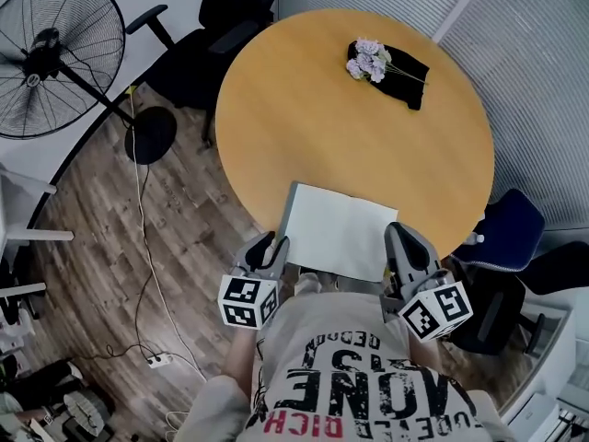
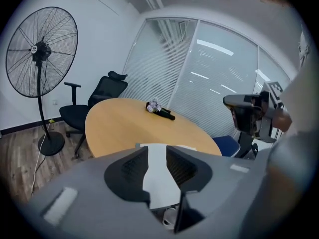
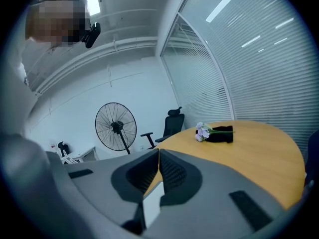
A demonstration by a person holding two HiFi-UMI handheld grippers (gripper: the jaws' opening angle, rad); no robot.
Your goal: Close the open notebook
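Observation:
A white notebook (image 1: 337, 230) lies flat at the near edge of the round wooden table (image 1: 350, 127), white face up; I cannot tell whether it lies open or closed. My left gripper (image 1: 270, 249) sits just off the notebook's left edge, open. Through its gap in the left gripper view (image 2: 157, 152) I see the white notebook (image 2: 158, 183), with nothing pressed between the pads. My right gripper (image 1: 403, 239) rests at the notebook's right edge. In the right gripper view (image 3: 158, 154) its tips meet, and a strip of the white notebook (image 3: 152, 203) shows below them.
A bunch of lilac flowers (image 1: 370, 61) lies on a black pouch (image 1: 408, 68) at the table's far side. A standing fan (image 1: 55, 53) and a black office chair (image 1: 230, 7) are at the left and back, a blue chair (image 1: 508, 230) at the right. Cables and a power strip (image 1: 158, 360) lie on the floor.

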